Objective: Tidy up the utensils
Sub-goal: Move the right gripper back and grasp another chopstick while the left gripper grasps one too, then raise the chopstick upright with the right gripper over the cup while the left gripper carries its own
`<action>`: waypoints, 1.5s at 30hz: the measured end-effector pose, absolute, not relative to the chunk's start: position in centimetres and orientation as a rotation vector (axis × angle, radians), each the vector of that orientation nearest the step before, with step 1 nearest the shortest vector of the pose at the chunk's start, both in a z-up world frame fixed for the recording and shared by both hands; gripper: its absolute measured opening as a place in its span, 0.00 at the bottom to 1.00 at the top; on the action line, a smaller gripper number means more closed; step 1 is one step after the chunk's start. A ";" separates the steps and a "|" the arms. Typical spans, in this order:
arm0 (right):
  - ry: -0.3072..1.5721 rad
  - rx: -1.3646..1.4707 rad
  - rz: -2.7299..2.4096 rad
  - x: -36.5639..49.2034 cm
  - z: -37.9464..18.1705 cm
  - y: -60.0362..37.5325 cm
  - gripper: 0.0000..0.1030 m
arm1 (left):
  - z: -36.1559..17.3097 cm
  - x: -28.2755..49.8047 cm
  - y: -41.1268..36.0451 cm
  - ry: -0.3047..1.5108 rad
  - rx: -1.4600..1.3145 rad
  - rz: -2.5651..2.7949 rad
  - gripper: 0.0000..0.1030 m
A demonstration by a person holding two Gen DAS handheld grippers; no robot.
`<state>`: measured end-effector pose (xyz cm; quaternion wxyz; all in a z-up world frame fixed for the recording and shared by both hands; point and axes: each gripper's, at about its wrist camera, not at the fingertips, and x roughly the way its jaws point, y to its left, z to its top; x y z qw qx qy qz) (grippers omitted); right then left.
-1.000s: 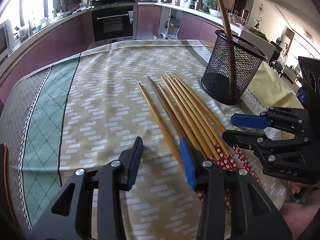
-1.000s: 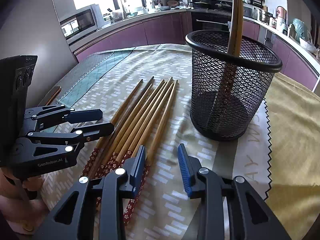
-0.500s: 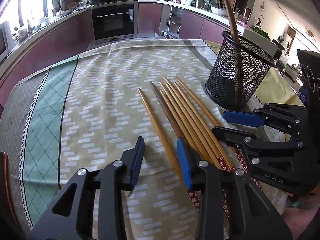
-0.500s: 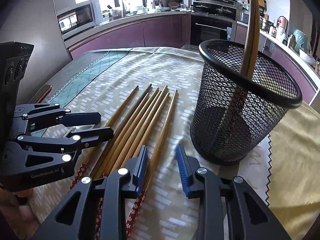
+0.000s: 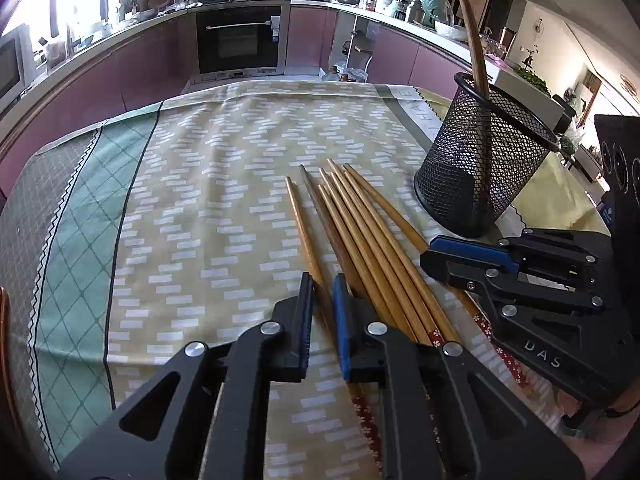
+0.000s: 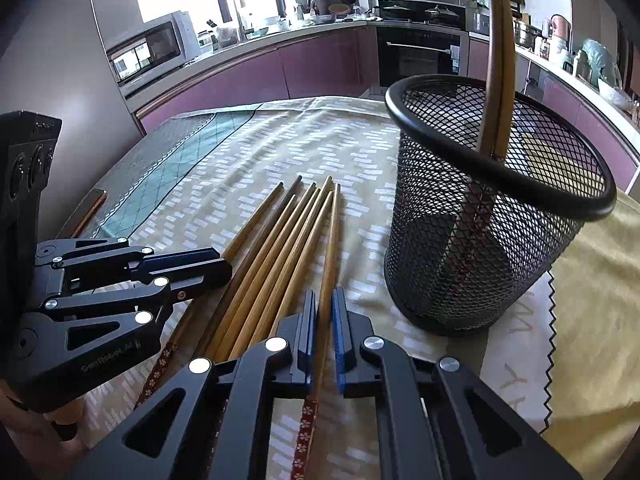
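Observation:
Several wooden chopsticks [image 5: 360, 232] with red patterned ends lie side by side on the tablecloth; they also show in the right wrist view [image 6: 280, 240]. My left gripper [image 5: 322, 284] is closed around the leftmost chopstick [image 5: 304, 228]. My right gripper [image 6: 325, 300] is closed around the rightmost chopstick [image 6: 331, 240]. A black mesh holder [image 5: 484, 160] stands upright at the right with two chopsticks [image 6: 498, 60] leaning in it; the holder also shows in the right wrist view [image 6: 492, 216].
The table [image 5: 220, 168] is covered by a beige patterned cloth with a green band [image 5: 76, 240] at the left. A yellow cloth [image 6: 592, 320] lies right of the holder. Kitchen cabinets and an oven stand beyond the table's far edge.
Both grippers have moved forward and down onto the chopsticks and closed, the left on the leftmost chopstick, the right on the rightmost one.

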<state>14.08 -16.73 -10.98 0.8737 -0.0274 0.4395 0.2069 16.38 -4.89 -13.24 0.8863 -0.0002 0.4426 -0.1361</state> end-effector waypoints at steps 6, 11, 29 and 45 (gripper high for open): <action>0.917 -0.019 0.446 13.6 -10.6 -17.7 0.06 | -13.1 16.1 -4.5 0.922 -0.032 -0.279 0.08; 0.903 -0.001 0.474 12.9 -9.9 -18.2 0.06 | -12.5 15.4 -4.2 0.909 -0.040 -0.291 0.08; 0.783 0.050 0.575 10.1 -5.6 -20.0 0.06 | -7.4 12.1 -3.5 0.818 -0.099 -0.426 0.07; 0.648 0.114 0.574 8.6 -2.4 -23.0 0.06 | -1.5 9.8 -3.5 0.699 -0.137 -0.556 0.07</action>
